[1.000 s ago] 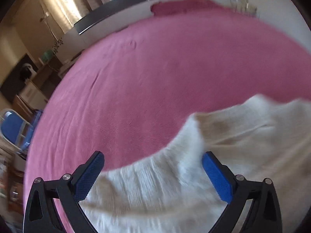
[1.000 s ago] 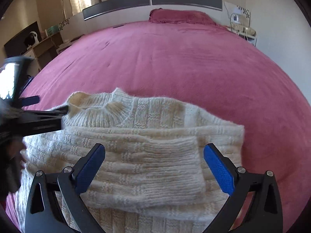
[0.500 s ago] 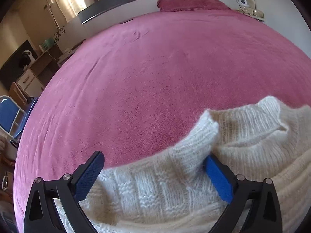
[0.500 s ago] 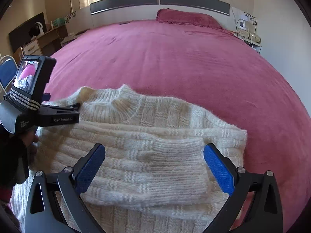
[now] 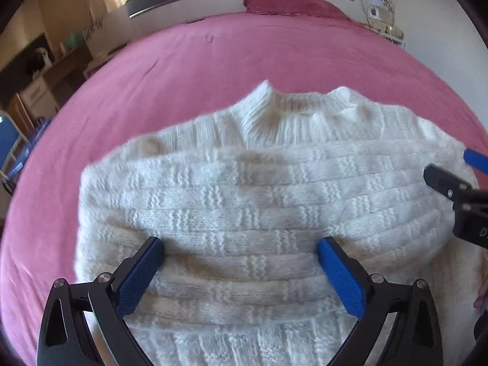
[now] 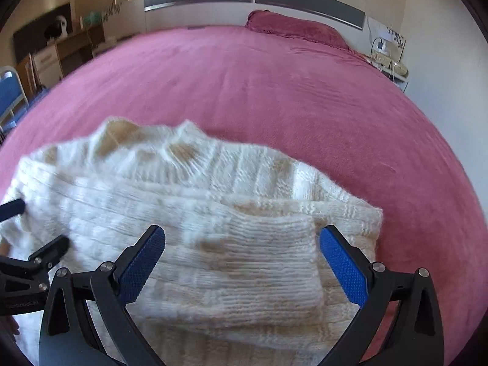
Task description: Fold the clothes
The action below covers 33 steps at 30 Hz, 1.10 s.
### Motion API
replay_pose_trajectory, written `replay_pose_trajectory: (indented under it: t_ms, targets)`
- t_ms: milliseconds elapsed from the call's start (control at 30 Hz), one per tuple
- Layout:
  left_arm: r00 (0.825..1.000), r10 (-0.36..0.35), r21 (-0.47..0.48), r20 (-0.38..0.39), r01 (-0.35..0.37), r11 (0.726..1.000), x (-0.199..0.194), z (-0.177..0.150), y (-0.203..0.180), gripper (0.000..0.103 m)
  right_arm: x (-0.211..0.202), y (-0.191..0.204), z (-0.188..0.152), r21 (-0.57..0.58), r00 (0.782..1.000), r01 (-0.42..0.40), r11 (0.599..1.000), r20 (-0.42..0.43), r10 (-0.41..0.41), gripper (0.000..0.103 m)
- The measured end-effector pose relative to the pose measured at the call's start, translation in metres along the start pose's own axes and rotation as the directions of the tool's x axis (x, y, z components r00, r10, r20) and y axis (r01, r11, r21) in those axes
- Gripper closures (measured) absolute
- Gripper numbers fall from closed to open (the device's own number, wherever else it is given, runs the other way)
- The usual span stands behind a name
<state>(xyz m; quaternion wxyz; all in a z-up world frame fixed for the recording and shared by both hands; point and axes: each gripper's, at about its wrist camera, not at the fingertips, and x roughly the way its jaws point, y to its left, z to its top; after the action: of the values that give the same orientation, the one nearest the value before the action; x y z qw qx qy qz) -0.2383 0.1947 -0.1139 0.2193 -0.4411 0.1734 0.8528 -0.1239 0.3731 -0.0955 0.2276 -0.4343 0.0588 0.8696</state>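
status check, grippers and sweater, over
Left gripper open, over sweater. Right gripper open above folded sleeve cuff. Sweater flat on pink bedspread, collar away. Nothing blocking.

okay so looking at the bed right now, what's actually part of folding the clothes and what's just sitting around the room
Part of the job:
white knit sweater, lying on the pink bed cover
left gripper, open over the sweater
right gripper, open over the folded sleeve

Just around:
pink pillow at the headboard
blue chair
wooden desk
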Motion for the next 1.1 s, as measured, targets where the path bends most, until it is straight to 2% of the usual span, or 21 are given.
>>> replay_pose_trajectory:
  t_ms: [33, 100, 233, 400, 433, 467, 533, 600, 700, 767, 800, 833, 933, 967, 1033, 1067, 1100]
  targets:
    - [1.0, -0.009, -0.012, -0.002, 0.009, 1.0, 0.004, -0.002, 0.002, 0.0, 0.006, 0.0, -0.002, -0.007, 1.0, 0.016, 1.0, -0.021, -0.017, 0.0]
    - [1.0, -0.013, -0.018, -0.004, 0.012, 1.0, 0.007, -0.002, 0.002, 0.0, 0.019, -0.005, -0.007, 0.007, 0.998, -0.001, 1.0, -0.066, 0.002, 0.0]
    - [1.0, -0.019, -0.019, -0.002, 0.019, 1.0, 0.006, -0.002, -0.001, 0.0, 0.023, -0.019, -0.006, 0.075, 0.996, -0.04, 0.996, -0.074, 0.046, 0.0]
    - [1.0, -0.021, -0.023, 0.002, 0.021, 1.0, 0.0, -0.014, -0.005, 0.0, -0.011, -0.03, 0.0, 0.106, 0.998, -0.032, 0.994, 0.058, 0.026, 0.0]
    - [1.0, -0.023, -0.023, 0.002, 0.023, 0.999, 0.0, -0.014, -0.006, 0.0, -0.006, -0.033, -0.001, 0.113, 0.999, -0.03, 0.993, 0.037, 0.026, 0.0]
    - [1.0, -0.025, -0.023, 0.002, 0.025, 0.999, 0.0, -0.014, -0.006, 0.0, 0.009, -0.037, -0.005, 0.123, 0.999, -0.027, 0.992, -0.028, 0.031, 0.0]
    - [1.0, -0.026, -0.025, 0.0, 0.026, 0.999, -0.001, -0.014, -0.004, 0.0, 0.032, -0.048, -0.015, 0.17, 0.992, -0.059, 0.984, -0.101, 0.077, 0.0]
    - [1.0, -0.027, -0.027, 0.0, 0.027, 0.999, -0.002, -0.014, -0.002, 0.0, 0.018, -0.06, -0.009, 0.218, 0.996, -0.055, 0.974, -0.059, 0.069, 0.0]
    - [1.0, -0.025, -0.028, 0.002, 0.025, 0.999, -0.002, -0.014, -0.004, 0.0, -0.013, -0.068, -0.002, 0.245, 0.999, -0.015, 0.97, 0.047, 0.003, 0.0]
    - [1.0, -0.024, -0.028, 0.002, 0.024, 0.999, -0.001, -0.014, 0.001, 0.0, -0.02, -0.066, -0.001, 0.263, 0.992, -0.117, 0.958, 0.084, 0.098, 0.0]
    - [1.0, -0.028, -0.023, 0.002, 0.028, 0.999, 0.002, -0.012, 0.009, 0.0, -0.015, -0.06, -0.002, 0.242, 0.989, -0.144, 0.96, 0.067, 0.131, 0.0]
    - [1.0, -0.03, -0.019, 0.002, 0.03, 0.999, 0.004, -0.011, 0.016, 0.0, -0.007, -0.051, -0.003, 0.203, 0.991, -0.135, 0.97, 0.031, 0.131, 0.0]
    - [1.0, -0.031, -0.02, 0.001, 0.031, 0.999, 0.004, -0.011, 0.018, 0.0, 0.024, -0.032, -0.009, 0.059, 0.994, -0.044, 0.997, -0.094, 0.05, 0.0]
    - [1.0, -0.031, -0.02, 0.001, 0.031, 0.999, 0.004, -0.011, 0.018, 0.0, 0.027, -0.039, -0.011, 0.087, 0.993, -0.079, 0.993, -0.08, 0.086, 0.0]
    - [0.999, -0.031, -0.022, 0.005, 0.031, 0.999, 0.003, -0.014, 0.02, 0.0, 0.023, -0.052, -0.008, 0.143, 0.993, -0.074, 0.987, -0.079, 0.086, 0.0]
    - [0.999, -0.033, -0.019, 0.007, 0.033, 0.999, 0.001, -0.015, 0.022, 0.0, 0.017, -0.056, -0.007, 0.158, 0.996, -0.043, 0.986, -0.073, 0.055, 0.0]
    - [0.999, -0.035, -0.016, 0.009, 0.035, 0.999, -0.002, -0.017, 0.024, 0.0, 0.012, -0.055, -0.006, 0.16, 0.996, -0.057, 0.985, -0.057, 0.067, 0.0]
